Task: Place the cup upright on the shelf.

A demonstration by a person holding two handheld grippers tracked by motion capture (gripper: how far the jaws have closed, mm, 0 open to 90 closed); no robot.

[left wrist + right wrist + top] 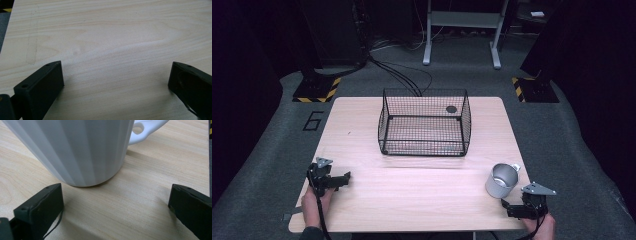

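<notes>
Dark carpet surrounds a pale wooden bench (412, 200), and at its five o'clock corner stands a white fluted mug (502, 181), upright, its handle turned toward one o'clock. In the right gripper view the mug's ribbed wall rises just ahead of the jaws, its base resting on the wood, untouched by either jaw.

Just beside the mug, at its five o'clock, the right tool (510, 207) lies low at the near edge of the bench, its jaws spread wide apart with bare wood between them, aimed up toward the mug. The right hand (539, 223) grips it from behind at the bench's edge, forearm coming in from six o'clock, the grey three-cornered plate level on top.

Well apart, at the bench's seven o'clock, the left tool (343, 179) rests on the wood with its jaws pointing toward three o'clock; the left gripper view shows them standing wide apart over plain grain. The left hand (314, 200) holds it from below, wrist at the near edge.

A black wire basket (424, 125) sits at the bench's twelve o'clock, far from both tools.
</notes>
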